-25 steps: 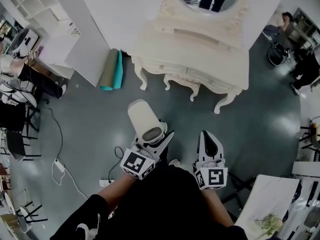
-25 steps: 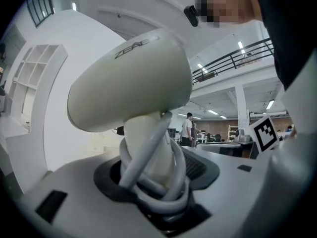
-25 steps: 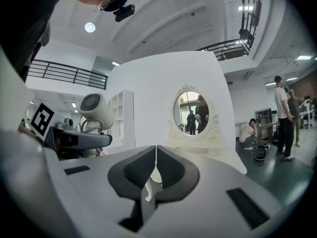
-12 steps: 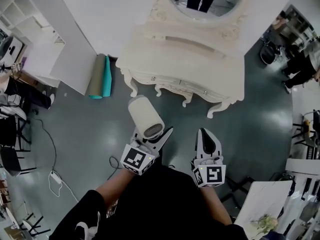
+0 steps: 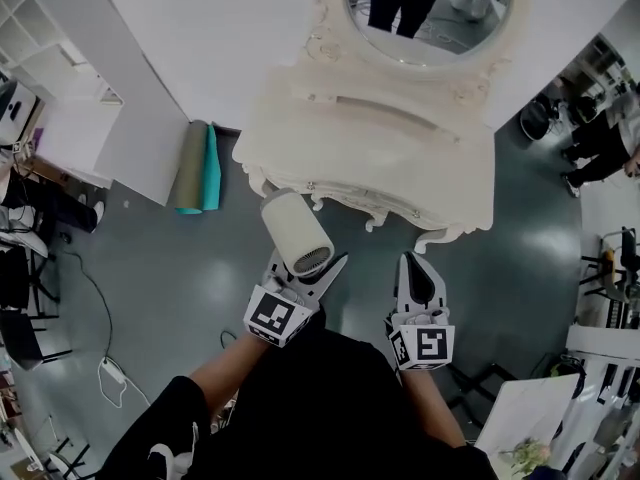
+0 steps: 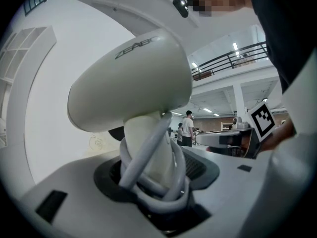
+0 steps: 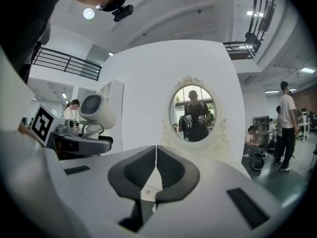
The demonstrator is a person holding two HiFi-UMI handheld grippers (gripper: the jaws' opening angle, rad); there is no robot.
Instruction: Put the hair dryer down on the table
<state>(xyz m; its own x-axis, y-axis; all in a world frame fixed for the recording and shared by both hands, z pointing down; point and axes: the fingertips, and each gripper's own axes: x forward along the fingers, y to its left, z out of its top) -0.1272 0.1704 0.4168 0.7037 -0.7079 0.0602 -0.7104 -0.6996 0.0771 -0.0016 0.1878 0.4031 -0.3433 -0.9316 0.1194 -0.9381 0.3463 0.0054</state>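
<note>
A cream hair dryer (image 5: 296, 232) stands upright in my left gripper (image 5: 306, 273), just in front of the cream dressing table (image 5: 380, 158). In the left gripper view the dryer's handle (image 6: 148, 155), wound with its grey cord (image 6: 159, 192), sits between the jaws, and the barrel (image 6: 131, 86) fills the view above. The hair dryer (image 7: 97, 111) also shows at the left of the right gripper view. My right gripper (image 5: 417, 280) is to the right of it, jaws shut with nothing between them (image 7: 156, 170), pointing at the table's oval mirror (image 7: 192, 114).
Rolled mats (image 5: 197, 166) lie on the grey floor left of the dressing table. A white shelf unit (image 5: 75, 108) stands further left, chairs and cables (image 5: 25, 298) at the left edge. People (image 7: 285, 128) and a dark bag (image 7: 257, 160) are to the right.
The view has closed in on the dressing table; both grippers and the hair dryer now lie nearer its front edge. The grips are unchanged.
</note>
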